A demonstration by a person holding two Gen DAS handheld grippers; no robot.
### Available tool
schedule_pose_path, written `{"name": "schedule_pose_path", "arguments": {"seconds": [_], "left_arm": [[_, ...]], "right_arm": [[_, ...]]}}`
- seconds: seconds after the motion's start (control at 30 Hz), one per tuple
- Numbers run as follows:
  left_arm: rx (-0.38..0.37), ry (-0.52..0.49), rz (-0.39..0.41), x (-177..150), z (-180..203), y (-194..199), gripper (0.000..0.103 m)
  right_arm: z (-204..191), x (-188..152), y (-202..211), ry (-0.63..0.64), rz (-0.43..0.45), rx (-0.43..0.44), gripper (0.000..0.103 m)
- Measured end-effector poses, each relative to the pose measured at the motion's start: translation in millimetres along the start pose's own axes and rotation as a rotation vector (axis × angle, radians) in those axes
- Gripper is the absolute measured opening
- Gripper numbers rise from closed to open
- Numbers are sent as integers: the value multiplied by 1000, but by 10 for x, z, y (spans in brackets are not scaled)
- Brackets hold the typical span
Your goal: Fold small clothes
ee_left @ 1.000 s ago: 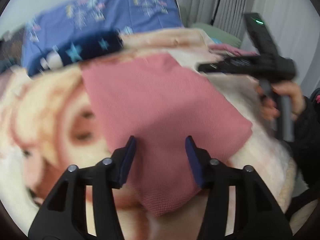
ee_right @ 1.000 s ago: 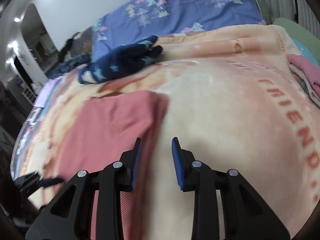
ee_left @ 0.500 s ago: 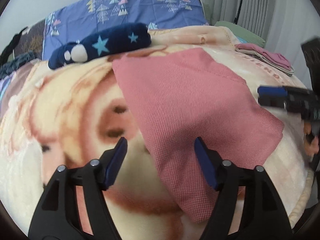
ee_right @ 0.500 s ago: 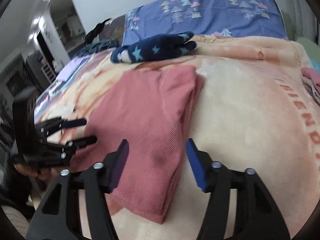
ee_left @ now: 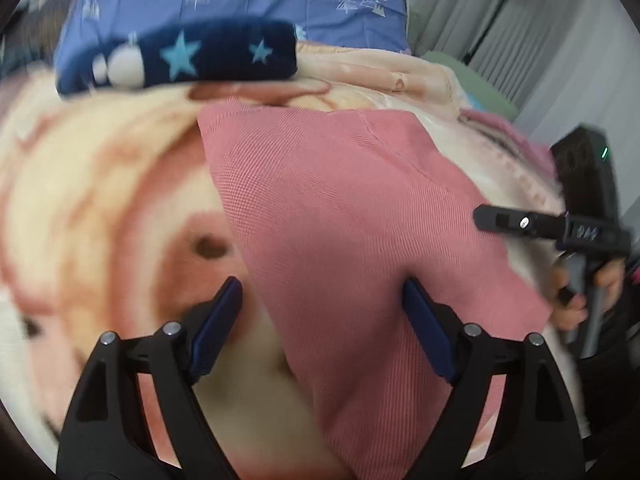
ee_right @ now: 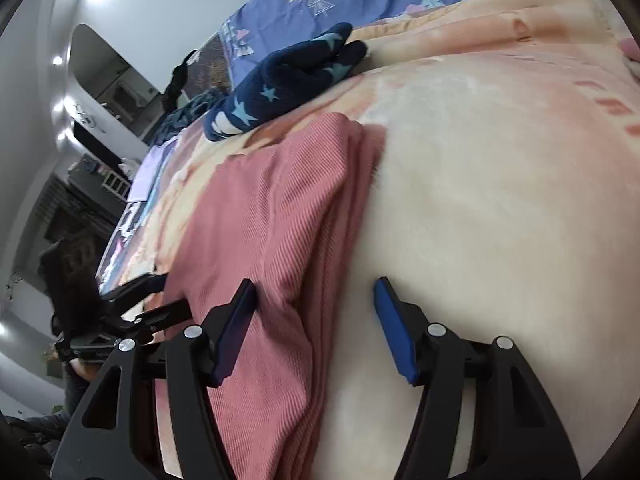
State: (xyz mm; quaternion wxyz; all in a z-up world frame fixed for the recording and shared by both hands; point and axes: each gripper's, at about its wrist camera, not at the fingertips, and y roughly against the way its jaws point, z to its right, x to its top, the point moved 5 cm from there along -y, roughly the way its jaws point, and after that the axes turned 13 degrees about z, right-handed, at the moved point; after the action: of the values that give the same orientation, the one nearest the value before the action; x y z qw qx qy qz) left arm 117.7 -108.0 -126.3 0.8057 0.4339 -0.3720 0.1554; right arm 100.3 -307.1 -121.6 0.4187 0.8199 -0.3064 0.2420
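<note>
ribbed pink garment [ee_left: 360,220], folded — plush blanket [ee_right: 500,200]

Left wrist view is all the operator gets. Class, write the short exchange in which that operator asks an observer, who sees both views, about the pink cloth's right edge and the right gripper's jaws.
Operator: Is the pink cloth a single layer along its right edge?
Observer: No. The right wrist view shows several layers stacked along that edge.
Operator: Is the right gripper shut on it?
Observer: No. Its jaws stand apart with that edge between them, and the pads are not pressing.
Operator: What lies under the outer jaw?
Observer: Bare cream blanket, just past the cloth.
</note>
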Motion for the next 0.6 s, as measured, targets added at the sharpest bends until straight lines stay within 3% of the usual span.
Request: {"name": "schedule_pose_path", "arguments": {"seconds": [0.17,0.23,0.27,0.3,0.37,0.43,0.6], "left_arm": [[-69,143,-18,166,-202,-254,82],[-53,151,-32,215,-251,-376,71],[-46,147,-31,239,-254,-406,60],[-42,139,-26,263,-241,-412,54],[-31,107,0,318,-165,-354,30],[-17,50,39,414,-37,-249,24],[-36,-66,155,844,360,11,23]], "right_arm": [[29,115,-322,-24,-56,56,59],[0,140,-438,3,-58,35,48],[-7,148,-447,4,-55,25,42],[-35,153,-420,15,-39,12,36],[-122,166,-312,58,1,-5,24],[-258,207,-161,102,51,-20,22],[-455,547,328,139,231,-20,21]]}}
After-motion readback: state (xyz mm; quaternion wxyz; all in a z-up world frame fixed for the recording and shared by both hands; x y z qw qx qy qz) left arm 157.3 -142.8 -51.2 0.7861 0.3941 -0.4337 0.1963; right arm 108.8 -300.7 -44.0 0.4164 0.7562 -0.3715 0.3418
